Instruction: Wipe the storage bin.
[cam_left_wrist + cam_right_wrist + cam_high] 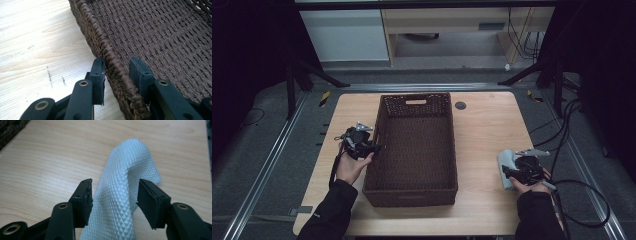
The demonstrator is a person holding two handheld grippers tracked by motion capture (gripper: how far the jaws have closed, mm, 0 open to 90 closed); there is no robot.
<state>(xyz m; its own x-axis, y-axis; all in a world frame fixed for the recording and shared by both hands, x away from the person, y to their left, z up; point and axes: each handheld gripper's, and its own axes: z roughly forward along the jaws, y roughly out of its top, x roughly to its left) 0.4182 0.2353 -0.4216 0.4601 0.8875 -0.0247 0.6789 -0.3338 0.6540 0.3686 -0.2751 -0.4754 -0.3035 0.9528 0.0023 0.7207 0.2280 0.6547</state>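
A dark brown woven basket (412, 107) stands in the middle of the wooden table (489, 130), with nothing inside it. My left gripper (374, 148) is at its left wall. In the left gripper view the jaws straddle the braided rim (100, 40), one pad outside and one inside, and my left gripper (116, 71) is shut on it. A pale blue textured cloth (506, 161) lies folded near the table's right edge. My right gripper (508, 173) hovers over its near end. In the right gripper view the cloth (125, 170) humps up between the jaws of my right gripper (113, 195), which is open around it.
A round dark grommet (460, 105) sits in the tabletop behind the basket's right corner. Black cables (574, 192) loop on the floor off the right edge. Metal rails (259, 180) run along the floor on the left.
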